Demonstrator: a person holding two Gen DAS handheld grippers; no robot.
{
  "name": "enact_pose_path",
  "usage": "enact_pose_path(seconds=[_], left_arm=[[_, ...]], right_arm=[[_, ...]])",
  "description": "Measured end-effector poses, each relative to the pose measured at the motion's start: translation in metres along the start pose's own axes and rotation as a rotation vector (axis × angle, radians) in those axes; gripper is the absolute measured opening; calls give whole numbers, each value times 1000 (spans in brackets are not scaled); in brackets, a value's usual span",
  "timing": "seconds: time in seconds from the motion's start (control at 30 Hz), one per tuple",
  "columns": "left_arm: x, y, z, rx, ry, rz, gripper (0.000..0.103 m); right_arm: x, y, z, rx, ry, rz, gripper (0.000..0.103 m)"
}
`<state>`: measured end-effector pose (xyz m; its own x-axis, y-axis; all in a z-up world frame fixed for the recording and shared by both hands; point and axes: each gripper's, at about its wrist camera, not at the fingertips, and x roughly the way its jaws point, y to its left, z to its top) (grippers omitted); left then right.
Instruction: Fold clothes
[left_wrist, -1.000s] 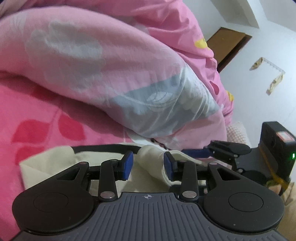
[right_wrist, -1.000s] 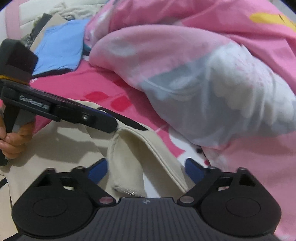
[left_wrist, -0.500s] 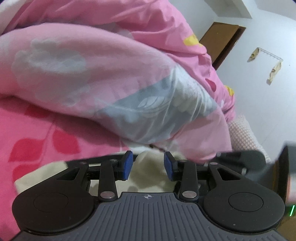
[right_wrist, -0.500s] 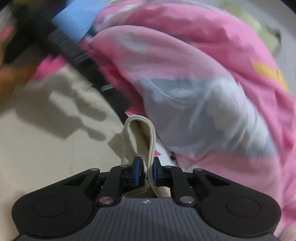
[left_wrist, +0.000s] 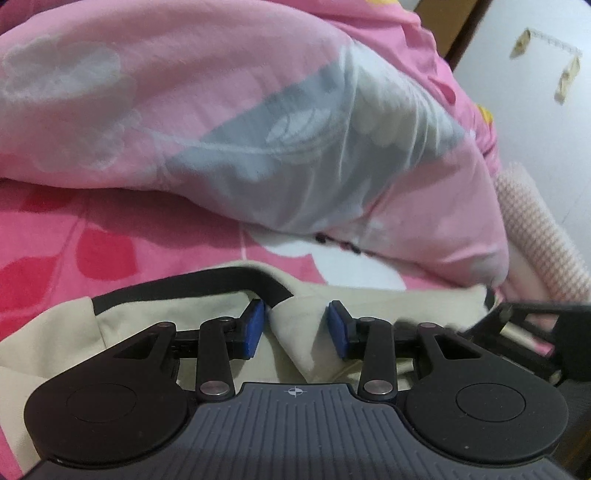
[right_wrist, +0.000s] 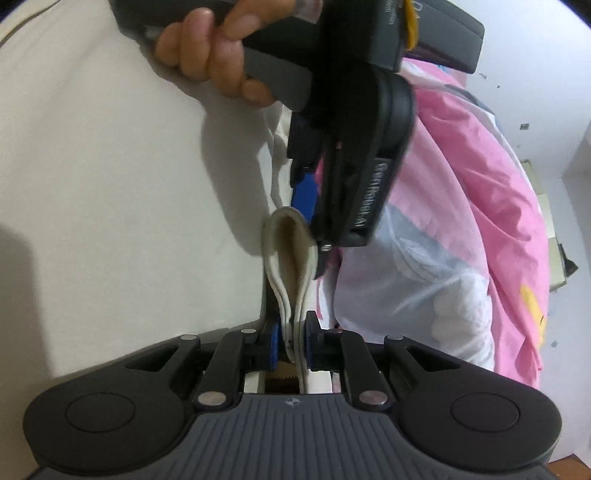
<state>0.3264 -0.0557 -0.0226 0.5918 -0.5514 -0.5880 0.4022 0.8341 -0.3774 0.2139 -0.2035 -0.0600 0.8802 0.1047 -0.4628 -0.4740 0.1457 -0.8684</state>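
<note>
A cream garment (left_wrist: 369, 299) with a black trim band (left_wrist: 221, 280) lies on the bed; in the right wrist view it fills the left side (right_wrist: 110, 184). My left gripper (left_wrist: 296, 326) is shut on a thick fold of it that stands up between the blue pads. My right gripper (right_wrist: 290, 339) is shut on a looped cream hem (right_wrist: 291, 266), which rises from its pads. In that view a hand (right_wrist: 218, 55) holds the left gripper (right_wrist: 314, 206) just above the loop, tips close to it. The right gripper (left_wrist: 535, 332) shows blurred at the left wrist view's right edge.
A bulky pink quilt (left_wrist: 258, 129) with grey and white patterns is heaped right behind the garment. The pink sheet (left_wrist: 55, 240) with red leaves stretches to the left. A pink checked pillow (left_wrist: 535, 229) and a white wall (left_wrist: 535, 129) stand at the right.
My right gripper has closed on the cream hem, rolled strongly and sunk toward the garment. The left gripper has drifted closer to the quilt with the fold still between its pads.
</note>
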Motion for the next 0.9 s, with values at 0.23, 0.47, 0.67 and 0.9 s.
enact_pose_path(seconds=[0.23,0.47,0.67,0.9], left_arm=[[-1,-1,-5,28,-13,18,38],[2,-5,-4,59,-11,30,37],[8,-6,1,74,-5,40,38],[9,-2,2,77,-8,16,38]], right_arm=[[-46,-51,-32,425,-10,30,34],[-76,-102,-116,1216,-21,151,35],[-40,-95,-126,1338,67,242,33],[-59,-98,-116,1238,-7,174,34]])
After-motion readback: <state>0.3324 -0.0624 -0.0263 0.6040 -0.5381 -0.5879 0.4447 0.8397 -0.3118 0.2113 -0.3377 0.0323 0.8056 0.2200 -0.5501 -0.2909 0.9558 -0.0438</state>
